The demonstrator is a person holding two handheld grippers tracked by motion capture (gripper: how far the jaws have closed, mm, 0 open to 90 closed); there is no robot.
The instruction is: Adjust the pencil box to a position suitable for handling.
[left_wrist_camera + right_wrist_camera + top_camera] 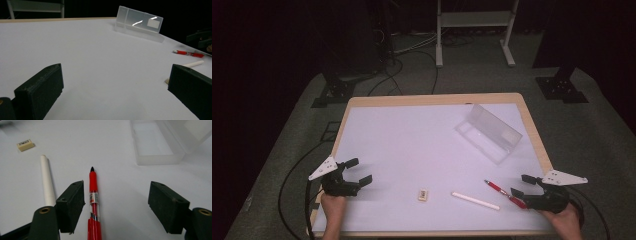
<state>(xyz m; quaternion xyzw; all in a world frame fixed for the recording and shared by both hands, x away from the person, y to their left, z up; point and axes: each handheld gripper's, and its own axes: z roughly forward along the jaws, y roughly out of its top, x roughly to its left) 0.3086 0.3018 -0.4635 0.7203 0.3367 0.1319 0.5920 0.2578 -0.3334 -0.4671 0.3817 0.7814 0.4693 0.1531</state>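
Note:
A red pen (503, 192) lies on the white table top (412, 145) at the front right. My right gripper (520, 184) is open around its rear end. In the right gripper view the red pen (93, 195) runs between the jaws of my right gripper (117, 195), close beside the left jaw, and the pads do not press on it. A white stick (475, 200) (47, 180) lies just left of the pen. A small beige eraser (423, 194) (25, 145) sits farther left. My left gripper (360, 170) (115, 82) rests open at the front left with nothing between its jaws.
A clear plastic case (488, 132) (138, 22) (155, 142) stands open at the back right of the table. Wooden edging (532, 125) frames the top. In the left gripper view the pen (188, 53) and stick (193, 64) lie far right.

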